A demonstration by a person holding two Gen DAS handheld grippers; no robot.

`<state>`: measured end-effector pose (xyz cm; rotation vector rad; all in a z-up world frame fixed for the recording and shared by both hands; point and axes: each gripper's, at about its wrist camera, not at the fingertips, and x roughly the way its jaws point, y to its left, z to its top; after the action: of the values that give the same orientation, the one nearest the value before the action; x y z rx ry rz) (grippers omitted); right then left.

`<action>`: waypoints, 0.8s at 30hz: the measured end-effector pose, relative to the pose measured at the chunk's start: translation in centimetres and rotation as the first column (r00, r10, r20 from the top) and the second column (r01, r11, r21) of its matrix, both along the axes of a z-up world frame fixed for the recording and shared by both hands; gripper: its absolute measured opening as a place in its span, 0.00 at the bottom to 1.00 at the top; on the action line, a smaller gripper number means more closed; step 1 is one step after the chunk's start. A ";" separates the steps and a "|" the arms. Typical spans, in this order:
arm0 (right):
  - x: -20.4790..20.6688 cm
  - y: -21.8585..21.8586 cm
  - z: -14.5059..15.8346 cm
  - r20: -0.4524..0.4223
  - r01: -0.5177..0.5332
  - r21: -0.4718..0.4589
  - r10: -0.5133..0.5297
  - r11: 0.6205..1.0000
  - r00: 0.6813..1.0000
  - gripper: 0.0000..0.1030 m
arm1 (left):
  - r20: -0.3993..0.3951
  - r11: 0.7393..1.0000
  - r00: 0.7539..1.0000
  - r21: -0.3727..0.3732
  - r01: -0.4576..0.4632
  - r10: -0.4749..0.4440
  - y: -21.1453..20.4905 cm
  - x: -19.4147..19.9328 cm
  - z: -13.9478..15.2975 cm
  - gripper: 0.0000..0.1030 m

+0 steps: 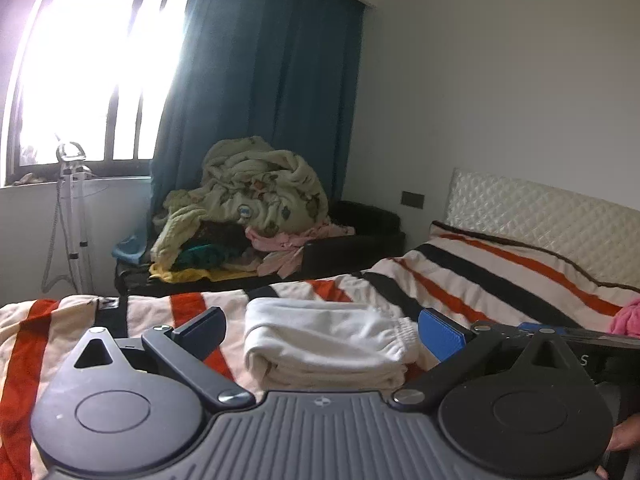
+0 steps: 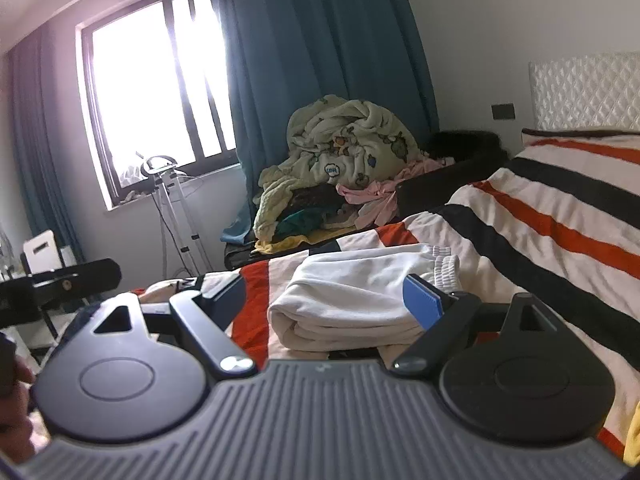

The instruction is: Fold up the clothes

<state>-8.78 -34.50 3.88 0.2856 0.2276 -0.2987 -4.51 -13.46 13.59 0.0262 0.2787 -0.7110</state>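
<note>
Lying folded on the striped fleecy blanket [image 1: 460,276], soft white trousers [image 1: 324,340] between both wide-open, empty claws [image 1: 320,330] [image 2: 332,300].

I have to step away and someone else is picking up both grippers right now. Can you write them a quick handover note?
Left gripper: open, holding nothing, jaws spread either side of the folded white garment.
Right gripper: open, empty, also facing that garment.
The white garment lies folded into a compact stack on the striped bedspread, elastic band toward the headboard.
Done: this piece looks folded.
Left: a pink item lies further up the bed, probably next. A heap of laundry sits by the curtain; whether it belongs to the job, I cannot tell.
</note>
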 end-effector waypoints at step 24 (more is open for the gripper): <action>2.8 1.6 -6.6 -0.018 0.096 -0.025 -0.097 0.995 0.995 0.84 | -0.033 0.998 0.998 0.008 -0.055 0.055 1.9 2.5 -4.9 1.00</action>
<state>-5.97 -32.89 -2.76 0.2700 0.2296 -0.3998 -2.05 -11.59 8.74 0.0128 0.3127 -0.6563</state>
